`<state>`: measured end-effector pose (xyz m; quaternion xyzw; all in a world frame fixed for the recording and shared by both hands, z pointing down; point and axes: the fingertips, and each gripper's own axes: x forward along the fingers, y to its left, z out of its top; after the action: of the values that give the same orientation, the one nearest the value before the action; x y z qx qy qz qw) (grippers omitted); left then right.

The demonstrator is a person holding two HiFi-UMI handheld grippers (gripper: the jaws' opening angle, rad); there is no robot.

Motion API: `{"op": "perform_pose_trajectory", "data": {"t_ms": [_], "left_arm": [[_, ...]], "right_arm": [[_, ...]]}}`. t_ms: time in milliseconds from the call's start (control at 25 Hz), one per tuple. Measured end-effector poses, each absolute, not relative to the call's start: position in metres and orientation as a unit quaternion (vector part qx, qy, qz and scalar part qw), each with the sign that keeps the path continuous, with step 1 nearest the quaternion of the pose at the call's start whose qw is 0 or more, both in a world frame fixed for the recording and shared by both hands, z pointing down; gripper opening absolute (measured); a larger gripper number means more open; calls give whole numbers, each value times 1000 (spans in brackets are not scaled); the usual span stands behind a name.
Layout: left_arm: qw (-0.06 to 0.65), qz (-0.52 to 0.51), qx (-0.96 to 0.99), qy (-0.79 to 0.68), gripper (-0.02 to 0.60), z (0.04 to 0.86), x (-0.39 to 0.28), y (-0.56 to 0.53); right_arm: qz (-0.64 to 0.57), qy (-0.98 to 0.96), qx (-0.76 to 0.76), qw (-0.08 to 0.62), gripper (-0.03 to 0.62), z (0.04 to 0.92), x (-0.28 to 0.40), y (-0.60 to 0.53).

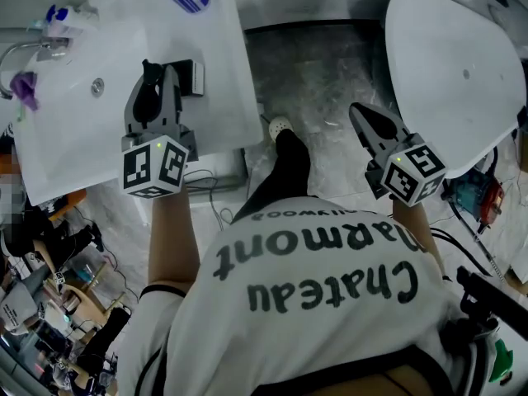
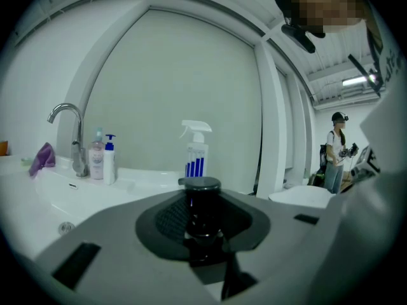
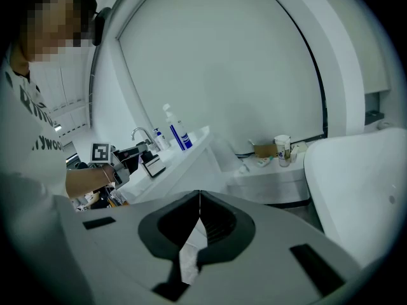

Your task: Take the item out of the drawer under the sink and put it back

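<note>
Bottle (image 2: 202, 216), a dark glossy cylinder with flat round cap, clamped between left gripper (image 2: 202, 234) fingers (image 2: 166, 220); right gripper (image 3: 199, 216) fingers pressed together, empty.

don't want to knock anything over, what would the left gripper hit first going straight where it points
Likely the spray bottle on the sink counter, straight beyond the dark jar that the left gripper holds; depth is unclear.
</note>
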<state>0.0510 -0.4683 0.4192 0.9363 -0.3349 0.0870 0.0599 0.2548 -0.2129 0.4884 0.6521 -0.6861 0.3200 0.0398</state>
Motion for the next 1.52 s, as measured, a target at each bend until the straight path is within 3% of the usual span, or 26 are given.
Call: {"op": "perform_pose_trajectory", "data": {"t_ms": [1520], "left_arm": [[35, 82, 939, -331, 109, 420, 63, -471]], "right_arm": [[327, -688, 647, 39, 12, 493, 252, -215]]}}
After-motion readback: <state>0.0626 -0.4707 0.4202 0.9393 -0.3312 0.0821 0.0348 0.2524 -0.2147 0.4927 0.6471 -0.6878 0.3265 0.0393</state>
